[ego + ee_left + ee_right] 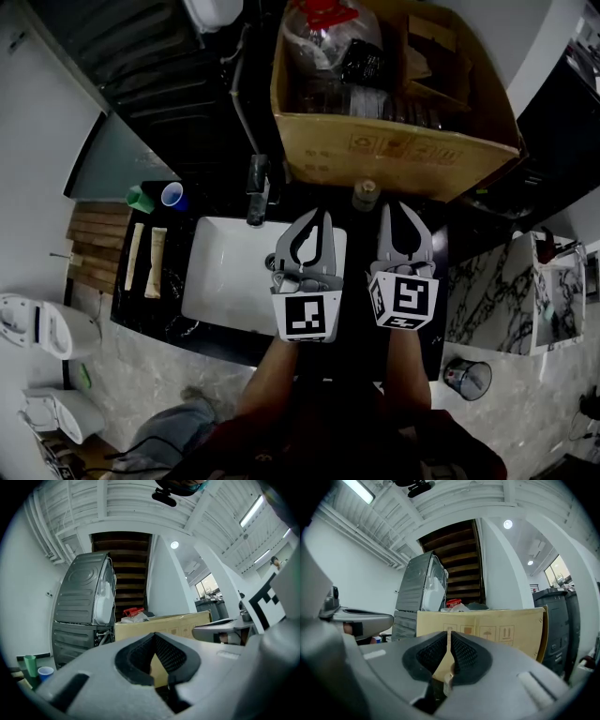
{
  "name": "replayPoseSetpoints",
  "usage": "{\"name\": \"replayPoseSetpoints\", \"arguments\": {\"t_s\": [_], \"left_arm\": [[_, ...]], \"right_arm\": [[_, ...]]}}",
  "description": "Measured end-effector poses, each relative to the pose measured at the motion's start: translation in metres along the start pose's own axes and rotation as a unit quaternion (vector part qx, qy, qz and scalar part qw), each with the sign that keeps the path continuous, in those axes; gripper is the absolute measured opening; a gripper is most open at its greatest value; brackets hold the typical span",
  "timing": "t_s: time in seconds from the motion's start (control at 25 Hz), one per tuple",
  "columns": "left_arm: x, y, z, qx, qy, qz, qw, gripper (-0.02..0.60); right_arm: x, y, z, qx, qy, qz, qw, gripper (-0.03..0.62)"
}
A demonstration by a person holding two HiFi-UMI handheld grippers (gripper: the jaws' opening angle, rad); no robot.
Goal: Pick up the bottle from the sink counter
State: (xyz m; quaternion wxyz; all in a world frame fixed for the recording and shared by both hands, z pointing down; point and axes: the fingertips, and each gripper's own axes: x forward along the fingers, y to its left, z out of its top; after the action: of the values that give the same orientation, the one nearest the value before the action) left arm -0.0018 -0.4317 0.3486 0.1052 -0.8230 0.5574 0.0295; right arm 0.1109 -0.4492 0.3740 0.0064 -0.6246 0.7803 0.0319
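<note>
**Over the sink: both grippers closed, bottle on the counter**

Over the near counter edge, the left gripper [320, 216] and right gripper [397, 206] are held side by side, pointing away from the person. Each gripper's own view shows its jaw tips meeting, with nothing between them. Below the left gripper lies the white sink [220, 281], with the tap [258, 187] at its far rim. The bottle [365, 195] stands on the black counter just past the jaw tips, between the two grippers and right of the tap, touched by neither. Further left, a green cup [141, 199] and a blue cup [173, 195] sit together. Behind the bottle stands an open cardboard box [394, 150].
</note>
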Motion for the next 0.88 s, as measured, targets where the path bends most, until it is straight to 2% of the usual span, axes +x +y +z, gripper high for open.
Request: {"name": "replayPoseSetpoints", "arguments": {"t_s": [0.2, 0.64, 0.88], "left_arm": [[0.004, 0.001, -0.011, -0.003, 0.012, 0.003, 0.9999, 0.003], [0.018, 0.005, -0.032, 0.014, 0.034, 0.007, 0.9993, 0.003], [0.023, 0.006, -0.046, 0.007, 0.048, 0.013, 0.9987, 0.003]], "right_arm": [[0.011, -0.002, -0.018, 0.001, 0.018, 0.003, 1.0, 0.035], [0.036, -0.006, -0.055, 0.014, 0.047, 0.015, 0.999, 0.049], [0.049, -0.006, -0.081, 0.014, 0.066, 0.024, 0.997, 0.055]]}}
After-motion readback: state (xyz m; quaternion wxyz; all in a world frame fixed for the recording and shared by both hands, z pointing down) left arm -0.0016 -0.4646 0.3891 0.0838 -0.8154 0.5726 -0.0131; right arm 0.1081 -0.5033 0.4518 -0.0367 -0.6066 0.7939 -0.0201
